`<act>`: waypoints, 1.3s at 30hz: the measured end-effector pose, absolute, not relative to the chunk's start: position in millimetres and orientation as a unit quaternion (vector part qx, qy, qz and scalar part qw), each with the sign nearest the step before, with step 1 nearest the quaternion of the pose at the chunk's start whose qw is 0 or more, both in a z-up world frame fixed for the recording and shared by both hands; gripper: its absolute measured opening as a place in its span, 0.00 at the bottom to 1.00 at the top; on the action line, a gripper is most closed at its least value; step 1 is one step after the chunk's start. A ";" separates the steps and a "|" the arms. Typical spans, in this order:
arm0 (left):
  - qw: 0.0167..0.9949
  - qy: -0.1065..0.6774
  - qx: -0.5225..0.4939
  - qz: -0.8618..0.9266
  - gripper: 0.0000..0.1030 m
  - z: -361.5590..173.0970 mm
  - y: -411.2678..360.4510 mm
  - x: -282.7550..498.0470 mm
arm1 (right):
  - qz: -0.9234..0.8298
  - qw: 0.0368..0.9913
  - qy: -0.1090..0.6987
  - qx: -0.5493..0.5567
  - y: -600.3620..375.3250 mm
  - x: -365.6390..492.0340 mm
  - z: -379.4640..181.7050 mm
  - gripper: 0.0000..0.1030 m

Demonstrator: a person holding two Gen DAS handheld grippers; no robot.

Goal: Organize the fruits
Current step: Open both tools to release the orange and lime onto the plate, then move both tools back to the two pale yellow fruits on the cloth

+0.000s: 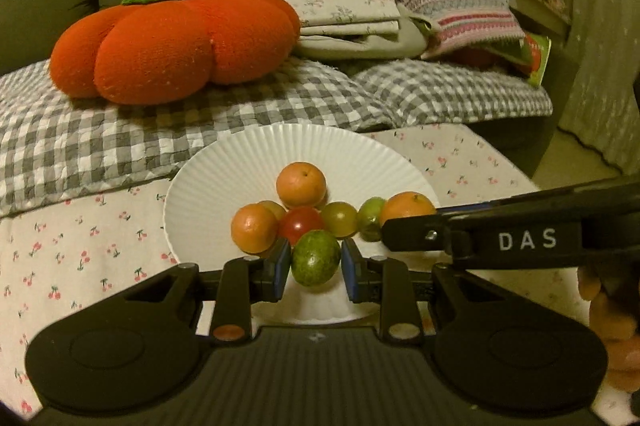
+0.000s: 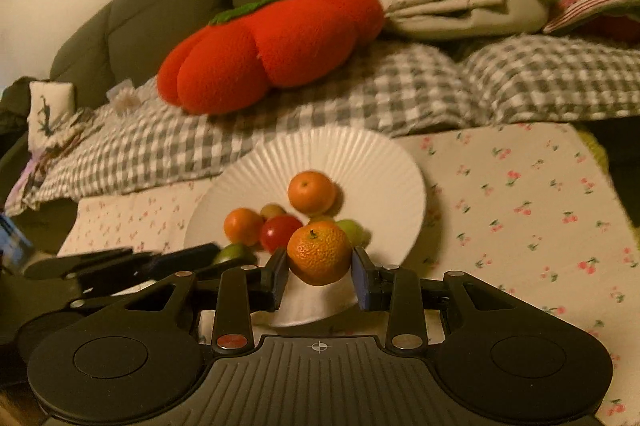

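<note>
A white ribbed plate lies on a cherry-print cloth and holds several small fruits: oranges, a red tomato and greenish fruits. My left gripper is shut on a mottled green fruit over the plate's near edge. My right gripper is shut on an orange above the plate's near side. In the left wrist view the right gripper's black body reaches in from the right, with its orange at its tip. The right wrist view shows the left gripper's body at lower left.
The cherry-print cloth covers the low table. Behind it stands a sofa with a grey checked blanket, a big orange pumpkin cushion and folded linens. A gloved hand shows at the right edge.
</note>
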State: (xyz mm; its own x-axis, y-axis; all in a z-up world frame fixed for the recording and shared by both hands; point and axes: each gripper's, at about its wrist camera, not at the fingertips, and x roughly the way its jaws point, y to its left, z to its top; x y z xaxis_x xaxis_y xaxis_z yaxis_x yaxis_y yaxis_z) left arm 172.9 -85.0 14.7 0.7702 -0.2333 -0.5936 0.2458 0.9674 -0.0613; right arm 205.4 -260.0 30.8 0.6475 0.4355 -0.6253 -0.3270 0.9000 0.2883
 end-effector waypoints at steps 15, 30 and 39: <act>0.941 0.306 0.064 -0.127 0.42 13.5 -83.7 172.1 | 0.212 0.886 0.387 0.141 -261.4 217.2 17.4 0.39; 0.944 0.312 0.030 -0.107 0.41 47.6 -52.2 133.6 | 0.194 0.896 0.367 0.158 -271.6 209.5 39.1 0.46; 0.936 0.341 -0.014 -0.086 0.41 59.9 -25.8 106.0 | 0.194 0.902 0.358 0.144 -268.1 196.1 50.9 0.46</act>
State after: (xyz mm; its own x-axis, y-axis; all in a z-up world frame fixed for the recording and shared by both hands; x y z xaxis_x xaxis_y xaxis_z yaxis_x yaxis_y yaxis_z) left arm 106.0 -25.8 59.9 0.7530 -0.1705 -0.6355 0.1518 0.9848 -0.0844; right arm 196.1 -268.1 50.9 0.6687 0.4540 -0.5889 -0.2473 0.8827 0.3996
